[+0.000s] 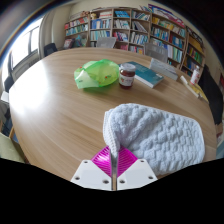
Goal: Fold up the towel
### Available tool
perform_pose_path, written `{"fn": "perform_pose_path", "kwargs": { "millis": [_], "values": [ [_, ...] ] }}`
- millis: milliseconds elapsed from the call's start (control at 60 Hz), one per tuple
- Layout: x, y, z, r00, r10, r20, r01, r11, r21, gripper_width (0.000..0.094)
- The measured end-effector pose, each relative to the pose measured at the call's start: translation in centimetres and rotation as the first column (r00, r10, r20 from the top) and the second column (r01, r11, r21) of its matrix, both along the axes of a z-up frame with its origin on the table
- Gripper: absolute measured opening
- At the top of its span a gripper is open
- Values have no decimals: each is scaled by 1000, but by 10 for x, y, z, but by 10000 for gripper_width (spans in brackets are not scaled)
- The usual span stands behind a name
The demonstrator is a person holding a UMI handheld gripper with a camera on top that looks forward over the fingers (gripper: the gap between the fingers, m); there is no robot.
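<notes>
A light grey waffle-textured towel (155, 132) lies bunched on the wooden table (55, 110), just ahead of the fingers and off to their right. My gripper (114, 163) is shut on the towel's near edge: the two magenta pads (101, 157) meet, with a strip of the cloth pinched between them. The rest of the towel spreads away over the table toward its right edge.
Beyond the towel stand a green bowl-like container (98, 73), a dark jar with a white lid (127, 74), a teal book (147, 76) and other books (165, 68). Bookshelves (125, 28) line the far wall. Chairs stand around the table.
</notes>
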State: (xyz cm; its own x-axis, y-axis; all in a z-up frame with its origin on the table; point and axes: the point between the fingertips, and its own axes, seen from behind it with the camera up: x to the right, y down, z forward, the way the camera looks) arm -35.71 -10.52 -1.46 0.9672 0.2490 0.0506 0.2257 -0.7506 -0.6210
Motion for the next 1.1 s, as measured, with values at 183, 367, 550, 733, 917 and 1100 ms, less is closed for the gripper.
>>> {"fn": "perform_pose_path", "kwargs": {
  "millis": [183, 367, 550, 733, 917, 1100],
  "values": [
    [13, 16, 62, 978, -37, -204, 47, 998, 42, 28],
    [109, 37, 137, 922, -168, -347, 209, 974, 84, 36],
    [235, 18, 76, 905, -343, -252, 345, 938, -38, 36],
    [268, 17, 24, 844, -448, -295, 426, 894, -138, 40],
    [272, 16, 26, 843, -463, -275, 442, 886, -139, 270],
    [264, 3, 69, 828, -449, -336, 445, 890, -95, 831]
  ]
}}
